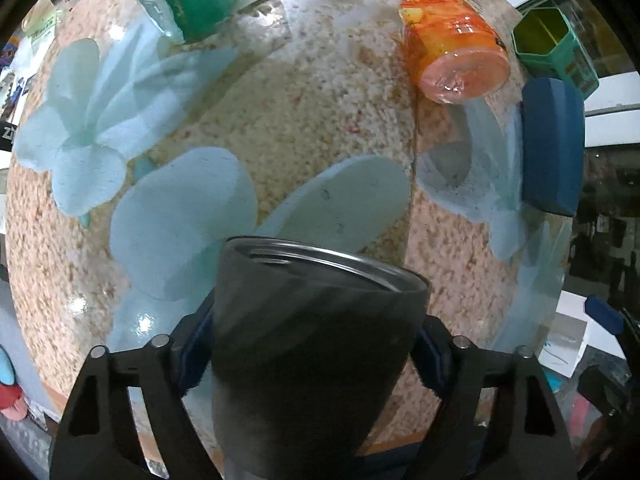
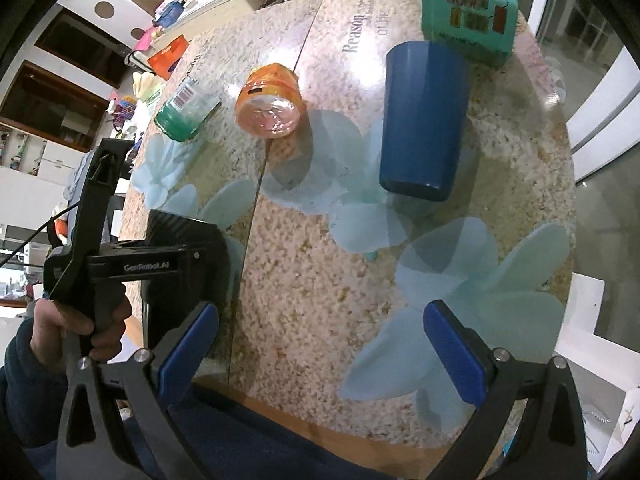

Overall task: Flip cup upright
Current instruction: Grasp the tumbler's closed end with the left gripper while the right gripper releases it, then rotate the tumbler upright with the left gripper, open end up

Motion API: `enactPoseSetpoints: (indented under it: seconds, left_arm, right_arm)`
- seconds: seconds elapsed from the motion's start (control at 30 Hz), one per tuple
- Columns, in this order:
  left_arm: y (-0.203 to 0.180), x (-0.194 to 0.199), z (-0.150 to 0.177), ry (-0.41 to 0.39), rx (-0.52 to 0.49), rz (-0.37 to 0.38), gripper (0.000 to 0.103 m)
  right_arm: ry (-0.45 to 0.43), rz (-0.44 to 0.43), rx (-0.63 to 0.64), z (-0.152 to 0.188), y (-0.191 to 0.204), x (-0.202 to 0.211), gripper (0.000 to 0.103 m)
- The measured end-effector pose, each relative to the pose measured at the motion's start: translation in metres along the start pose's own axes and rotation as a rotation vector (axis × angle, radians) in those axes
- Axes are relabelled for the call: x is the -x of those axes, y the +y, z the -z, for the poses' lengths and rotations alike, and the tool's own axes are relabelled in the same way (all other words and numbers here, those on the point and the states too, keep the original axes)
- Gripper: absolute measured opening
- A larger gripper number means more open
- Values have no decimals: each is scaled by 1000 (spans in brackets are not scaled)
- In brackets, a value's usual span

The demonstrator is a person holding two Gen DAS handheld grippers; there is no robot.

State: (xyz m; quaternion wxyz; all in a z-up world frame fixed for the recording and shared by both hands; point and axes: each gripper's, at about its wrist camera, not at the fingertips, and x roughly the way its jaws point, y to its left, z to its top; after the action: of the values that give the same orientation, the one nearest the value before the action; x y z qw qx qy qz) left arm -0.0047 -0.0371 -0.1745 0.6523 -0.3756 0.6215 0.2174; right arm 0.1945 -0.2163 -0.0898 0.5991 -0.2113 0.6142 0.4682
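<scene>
A dark grey metal cup fills the lower middle of the left wrist view, its open rim facing away over the table. My left gripper is shut on the cup, blue pads pressed on both sides. In the right wrist view the same cup shows dark at the left, held by the left gripper's black body. My right gripper is open and empty over the table's near edge.
The speckled table with pale blue flower prints holds a blue cup standing mouth down, an orange jar on its side, a green-capped jar and a teal box. Cluttered shelves stand beyond the far edge.
</scene>
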Motion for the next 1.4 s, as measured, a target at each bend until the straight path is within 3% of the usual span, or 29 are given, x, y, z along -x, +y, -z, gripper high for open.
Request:
enactPoseSetpoints:
  seconds: [0.23, 0.4, 0.57, 0.7, 0.83, 1.0, 1.2, 1.4]
  left_arm:
    - [-6, 1, 1, -4, -83, -25, 84]
    - [-21, 10, 12, -67, -184, -29, 84]
    - [-29, 46, 27, -211, -282, -15, 84]
    - [-29, 80, 43, -381, -348, 3, 83]
    - [-31, 101, 51, -528, -391, 26, 83]
    - [-36, 119, 74, -714, -387, 40, 82]
    - [-48, 117, 83, -845, -372, 67, 81]
    - [-66, 109, 75, -920, -391, 26, 81]
  right_arm:
    - [16, -35, 7, -4, 7, -9, 103]
    - [-6, -45, -19, -4, 6, -5, 103]
    - [-77, -67, -61, -3, 2, 11, 103]
    - [-150, -130, -74, -1, 6, 27, 103]
    - [-225, -47, -13, 3, 20, 46, 103]
    - [-261, -86, 34, 6, 32, 61, 103]
    - [-285, -61, 71, 1, 37, 63, 103]
    - [-256, -28, 88, -3, 34, 56, 103]
